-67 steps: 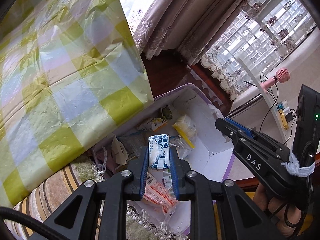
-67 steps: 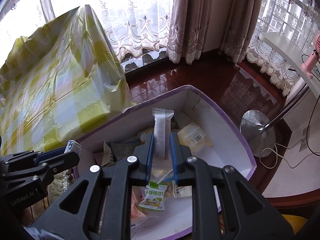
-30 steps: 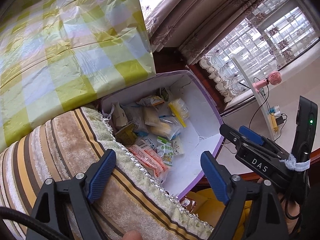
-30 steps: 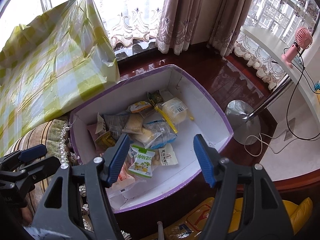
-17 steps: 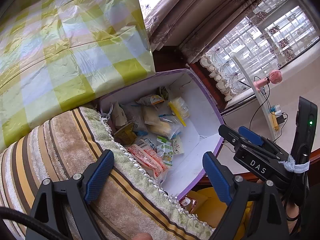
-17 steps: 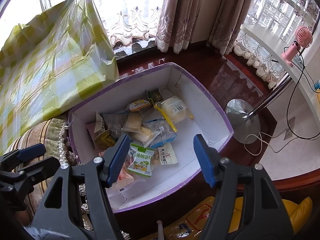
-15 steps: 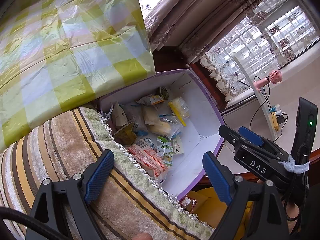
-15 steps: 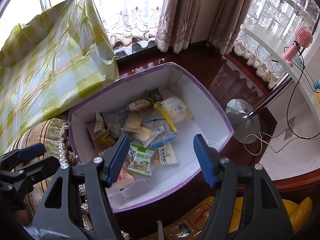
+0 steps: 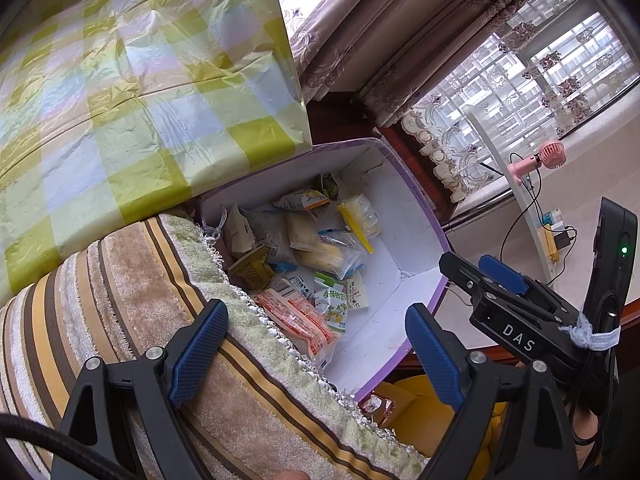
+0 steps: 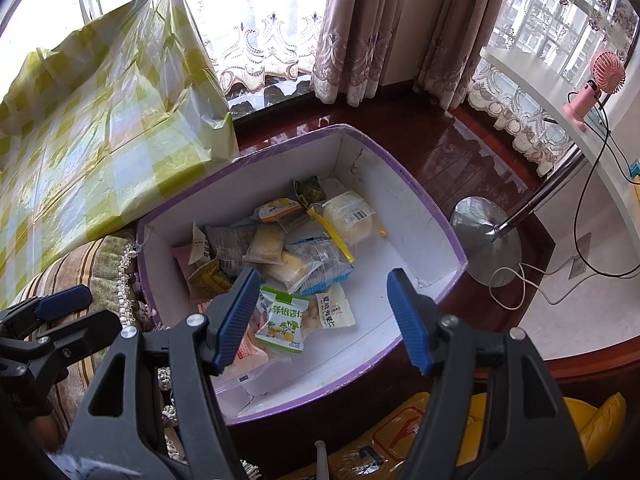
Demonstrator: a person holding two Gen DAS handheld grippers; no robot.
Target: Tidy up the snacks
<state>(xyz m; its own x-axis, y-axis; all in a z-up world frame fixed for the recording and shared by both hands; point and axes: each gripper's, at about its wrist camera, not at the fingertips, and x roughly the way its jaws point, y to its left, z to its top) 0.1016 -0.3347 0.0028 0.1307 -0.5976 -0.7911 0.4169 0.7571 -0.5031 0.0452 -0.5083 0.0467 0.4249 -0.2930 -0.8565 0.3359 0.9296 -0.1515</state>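
A purple-rimmed white box (image 10: 424,200) holds several snack packets, among them a green and white packet (image 10: 282,320), a clear bag with a yellow zip strip (image 10: 344,220) and an orange packet (image 9: 298,320). The box also shows in the left wrist view (image 9: 416,216). My left gripper (image 9: 316,348) is open and empty above a striped cushion (image 9: 120,300) beside the box. My right gripper (image 10: 320,316) is open and empty above the box's near side. It shows at the right of the left wrist view (image 9: 496,280); the left gripper shows at the lower left of the right wrist view (image 10: 60,312).
A green checked plastic cover (image 10: 100,128) lies over a big object left of the box. A yellow object (image 10: 520,432) lies below the box. A fan stand base (image 10: 486,236) and cables lie on the dark wood floor at right. Curtains (image 10: 360,28) hang behind.
Both grippers held snack packets over the box 2.2 s ago; they have since opened, empty, and pulled back. Over the last second nothing has visibly moved.
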